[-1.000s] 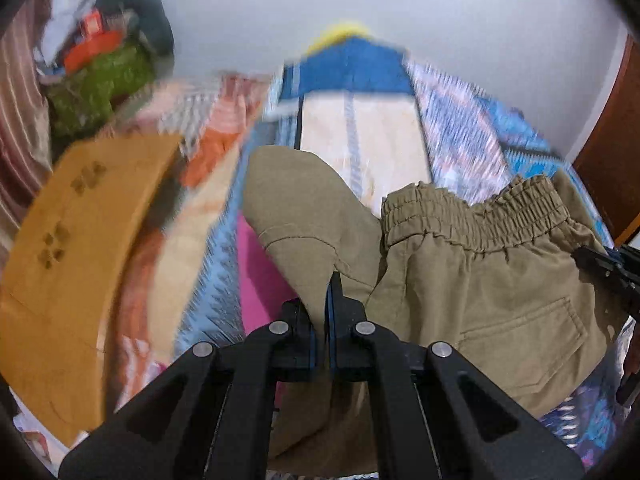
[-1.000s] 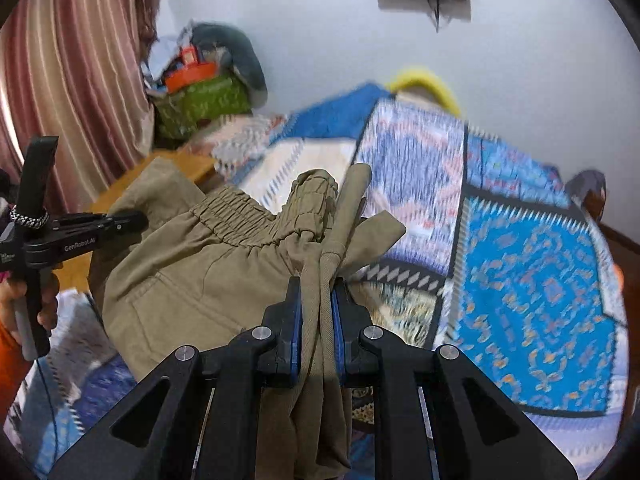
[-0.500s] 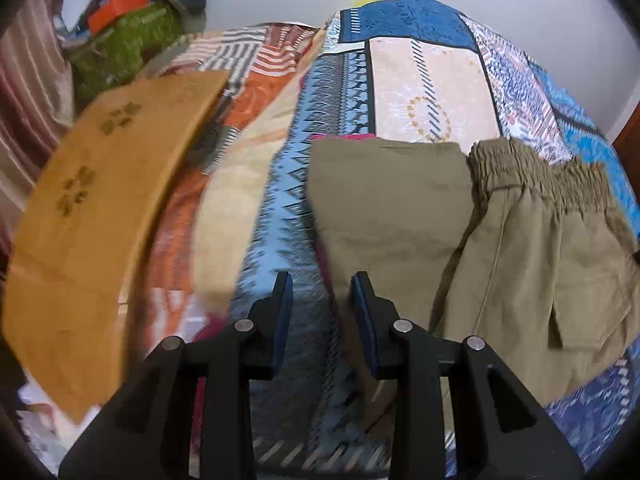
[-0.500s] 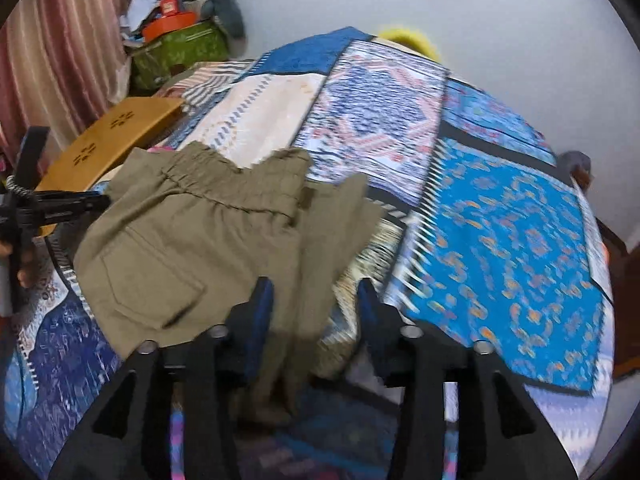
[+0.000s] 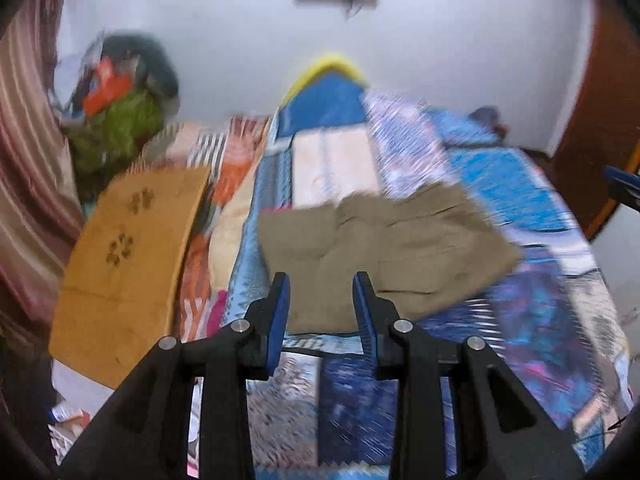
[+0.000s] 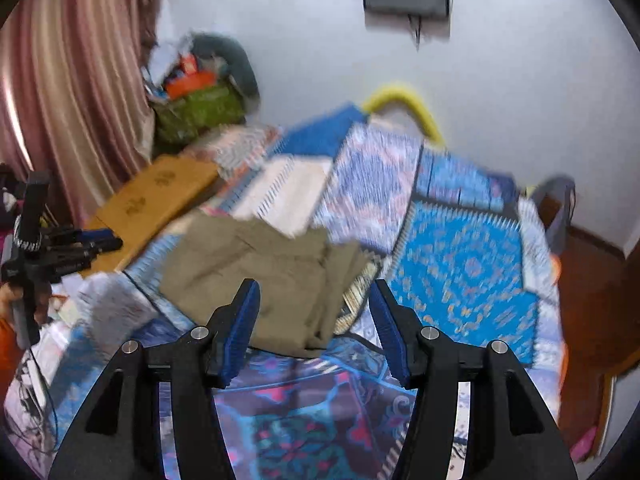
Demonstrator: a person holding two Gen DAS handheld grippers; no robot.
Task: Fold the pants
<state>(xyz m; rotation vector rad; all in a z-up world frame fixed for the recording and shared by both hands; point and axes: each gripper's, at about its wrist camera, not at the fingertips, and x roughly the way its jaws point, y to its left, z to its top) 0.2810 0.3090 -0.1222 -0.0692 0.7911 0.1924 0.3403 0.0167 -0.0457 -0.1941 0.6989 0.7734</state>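
Through the left wrist camera, the left gripper (image 5: 320, 304) hung above the bed (image 5: 532, 304) with its jaws parted a moderate way and nothing between them; the blue pads framed only bedspread and the near edge of the cloth. The pants (image 5: 384, 256) lay folded into a squat khaki bundle in the middle of the patterned bedspread, well beyond the fingertips. A wooden board (image 5: 124, 260) leaned at the left, beside a heap of clutter by the far wall. The picture was blurred.

Through the right wrist camera, the right gripper (image 6: 314, 320) stood wider apart, also empty, with the pants (image 6: 260, 276) beyond and below its jaws, their layered edges stacked on the right side of the bundle. The left gripper (image 6: 80, 246) showed at the far left, held in a hand (image 6: 24, 300). Both tools sat clear of the cloth, probably so the fold could settle undisturbed. The pants looked nearly or fully folded.
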